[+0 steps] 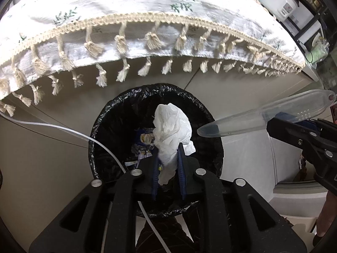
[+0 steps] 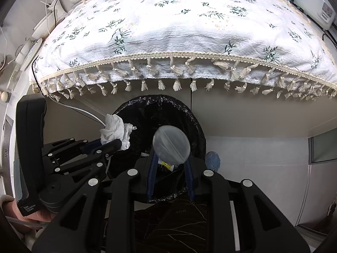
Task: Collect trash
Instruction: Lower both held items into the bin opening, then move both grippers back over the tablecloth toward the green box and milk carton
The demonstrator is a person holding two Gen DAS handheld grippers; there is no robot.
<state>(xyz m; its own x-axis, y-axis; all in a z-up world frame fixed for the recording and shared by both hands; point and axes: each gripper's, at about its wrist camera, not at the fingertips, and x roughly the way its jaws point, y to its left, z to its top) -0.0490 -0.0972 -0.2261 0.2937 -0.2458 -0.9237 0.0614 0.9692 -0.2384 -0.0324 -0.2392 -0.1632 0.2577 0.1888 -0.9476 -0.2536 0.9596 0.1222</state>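
Left tongs [image 1: 168, 160] pinch a crumpled tissue [image 1: 172, 126] above the black-lined bin [image 1: 101, 147]; right tongs [image 2: 171, 160] grip a clear plastic sheath [image 2: 171, 144] over the rim. If released off-centre, either could fall on the floor.

Left claw [image 1: 168, 164] points forward and down, its two blue-padded fingers [image 1: 182, 168] drawn in close and pinching a crumpled white tissue [image 1: 172, 126] between them. From the right wrist view that same left claw [image 2: 111, 142] reaches in from the left side, black linkage angled up and to the right, the person's hand [image 2: 31, 215] wrapped around the handle at the lower left. Right claw [image 2: 171, 164] aims the same way, fingers [image 2: 188, 175] clamped on a clear plastic tube-shaped case [image 2: 171, 144], seen end-on. In the left wrist view the right claw [image 1: 280, 120] comes in from the right edge, holding that case [image 1: 263, 116] near its wide end.
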